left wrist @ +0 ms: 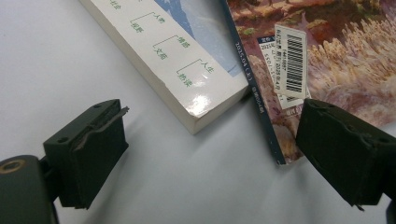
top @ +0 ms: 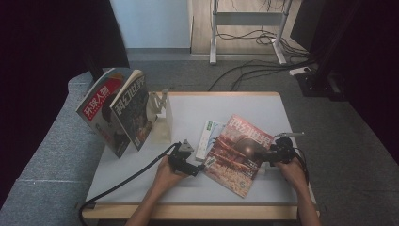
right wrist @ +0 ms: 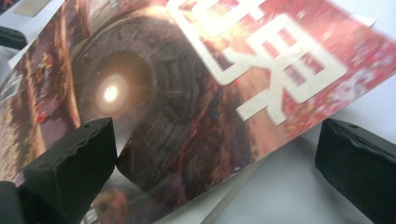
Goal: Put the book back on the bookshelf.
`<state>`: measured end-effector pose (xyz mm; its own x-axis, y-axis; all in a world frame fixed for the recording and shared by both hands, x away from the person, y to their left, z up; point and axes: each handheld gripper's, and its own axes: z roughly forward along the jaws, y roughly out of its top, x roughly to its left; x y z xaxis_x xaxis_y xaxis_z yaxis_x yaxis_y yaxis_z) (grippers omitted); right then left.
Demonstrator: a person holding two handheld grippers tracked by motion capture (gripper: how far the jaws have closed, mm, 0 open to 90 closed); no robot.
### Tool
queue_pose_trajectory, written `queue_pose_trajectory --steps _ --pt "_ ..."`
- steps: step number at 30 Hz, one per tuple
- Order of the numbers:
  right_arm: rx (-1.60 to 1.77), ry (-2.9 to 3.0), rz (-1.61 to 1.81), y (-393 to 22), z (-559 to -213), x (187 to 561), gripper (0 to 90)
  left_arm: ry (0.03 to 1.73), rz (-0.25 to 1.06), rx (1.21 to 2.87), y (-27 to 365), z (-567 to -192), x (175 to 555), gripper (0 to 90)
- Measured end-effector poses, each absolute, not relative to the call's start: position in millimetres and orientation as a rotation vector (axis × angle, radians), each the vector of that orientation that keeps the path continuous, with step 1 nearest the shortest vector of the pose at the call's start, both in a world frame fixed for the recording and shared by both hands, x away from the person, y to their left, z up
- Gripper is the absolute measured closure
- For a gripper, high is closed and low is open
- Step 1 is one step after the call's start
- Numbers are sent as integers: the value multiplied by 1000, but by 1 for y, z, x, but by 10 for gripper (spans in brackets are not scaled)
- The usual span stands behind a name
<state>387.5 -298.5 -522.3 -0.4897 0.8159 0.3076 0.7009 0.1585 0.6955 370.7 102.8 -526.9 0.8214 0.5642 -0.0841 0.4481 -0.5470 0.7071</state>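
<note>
Between the spread jaws of the left gripper lies bare table, though just ahead the corner of the white book and the spine edge of the red magazine close the way forward. The right gripper has the magazine's right edge running between its parted jaws, with clear tabletop on its far-jaw side. Well off to the left gripper's left, two upright magazines and their stand block that corner.
</note>
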Motion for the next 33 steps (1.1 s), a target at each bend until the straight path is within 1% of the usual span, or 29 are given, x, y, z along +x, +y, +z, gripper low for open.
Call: queue_pose_trajectory --steps 2,5,7,14,26,30,33 --pt "1498 2277 1229 -298 -521 389 0 737 198 2239 103 -527 371 93" --pt "1599 2301 1237 -299 -522 390 37 736 199 2238 103 -527 370 93" --pt "1592 2317 1250 -301 -522 388 44 735 199 2238 103 -527 370 93" --pt "1575 2322 1252 -299 -524 386 18 735 199 2238 103 -527 370 94" --pt "1572 2315 1243 -297 -521 390 20 734 200 2238 103 -527 370 94" --pt "1552 2291 1229 -298 -517 392 52 734 202 2239 103 -527 370 94" --pt "1542 2250 1225 -300 -513 392 103 737 197 2239 103 -527 371 94"
